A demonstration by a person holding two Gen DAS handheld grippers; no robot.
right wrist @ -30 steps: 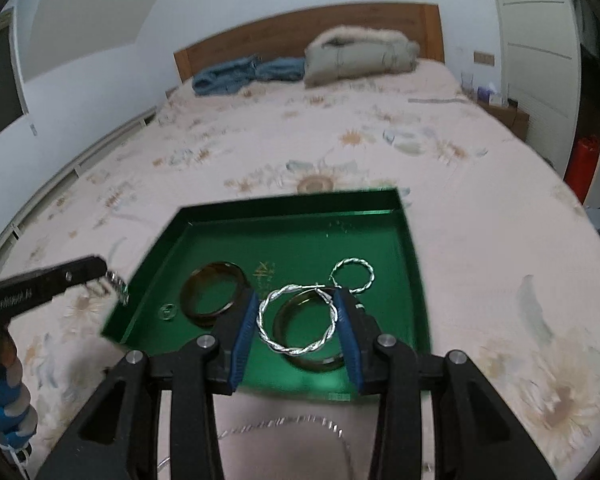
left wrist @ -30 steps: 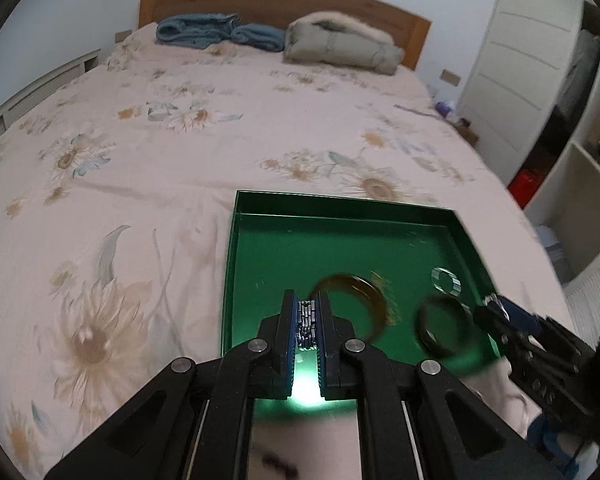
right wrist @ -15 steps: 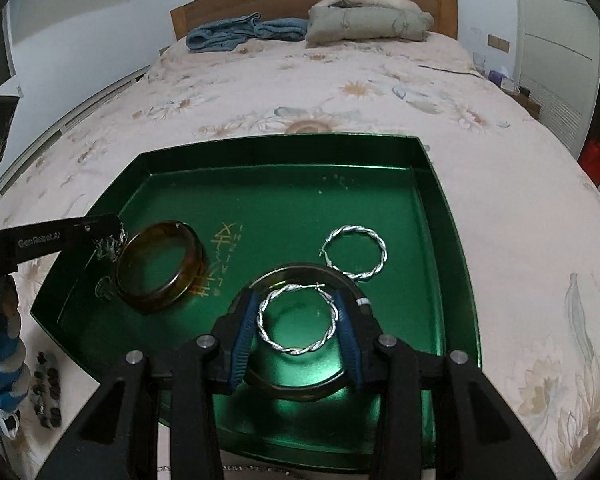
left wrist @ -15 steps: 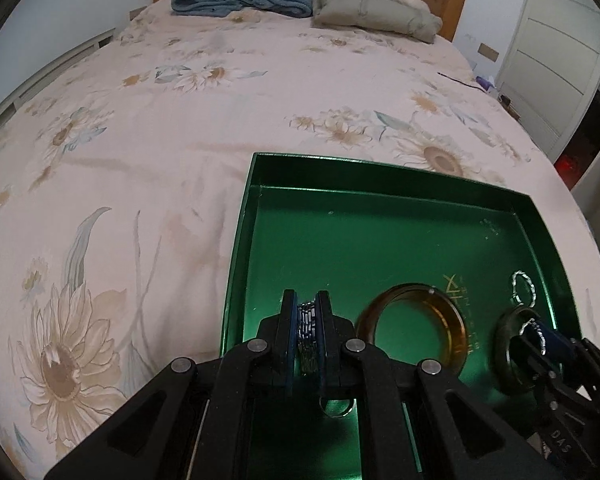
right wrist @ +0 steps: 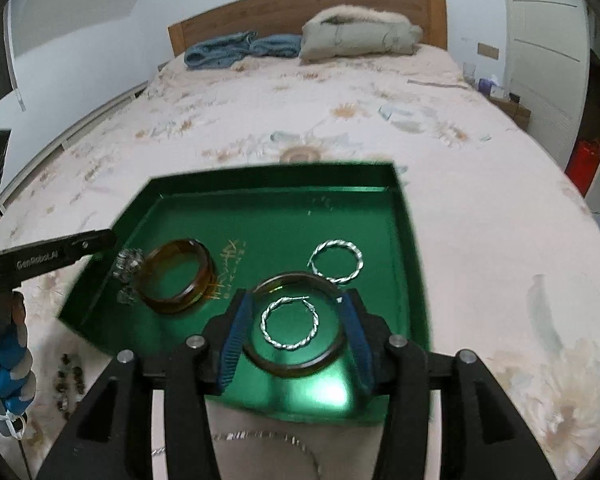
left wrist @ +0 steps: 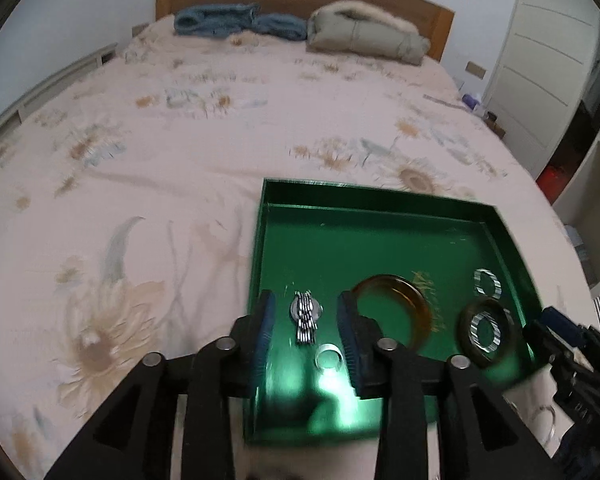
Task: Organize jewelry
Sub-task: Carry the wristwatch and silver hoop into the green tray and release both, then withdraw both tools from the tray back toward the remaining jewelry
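Note:
A green tray point(left wrist: 380, 194) lies on the bed. A silver watch point(left wrist: 305, 320) rests on the tray floor between the fingers of my left gripper point(left wrist: 306, 298). Its jaws are opening and neither pad touches the watch. In the right wrist view a twisted silver hoop point(right wrist: 290, 322) lies inside a dark bangle point(right wrist: 300, 364). My right gripper point(right wrist: 296, 300) straddles both with its jaws opening, pads clear of the hoop. An amber bangle point(right wrist: 178, 276) and a second silver hoop point(right wrist: 336, 260) also lie in the tray point(right wrist: 268, 172). A small ring point(left wrist: 329, 360) sits near the watch.
The flowered bedspread point(left wrist: 140, 200) spreads around the tray. Blue clothes point(right wrist: 236, 50) and a beige jacket point(right wrist: 360, 32) lie by the headboard. Dark beads point(right wrist: 66, 380) and a silver chain point(right wrist: 260, 436) rest on the bed near the tray's front edge. A white wardrobe point(left wrist: 540, 72) stands at the right.
The left jaws, earlier shut on the watch, have spread and the watch now lies in the tray. The right jaws have widened off the hoop, which now rests inside the dark bangle.

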